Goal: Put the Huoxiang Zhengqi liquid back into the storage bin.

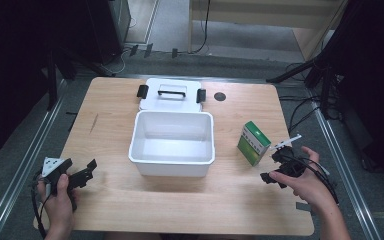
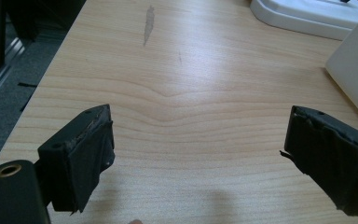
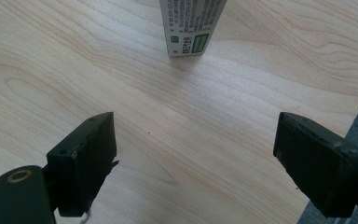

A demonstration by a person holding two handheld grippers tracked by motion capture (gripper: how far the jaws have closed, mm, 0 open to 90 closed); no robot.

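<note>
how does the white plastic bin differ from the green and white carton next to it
The white plastic bin is plain white all over; the green and white carton has a green top and printed sides. The bin is open-topped and looks empty; the carton is closed. The bin is plainly larger, sitting wide and low mid-table, while the carton stands upright to its right, near the right gripper. Both are box-shaped, rest on the wooden table, and are held by neither gripper.

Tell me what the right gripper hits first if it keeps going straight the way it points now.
Probably the green and white box: it stands just ahead of the open right gripper, roughly centred between the jaws, with bare table between. How far off it is cannot be judged.
</note>
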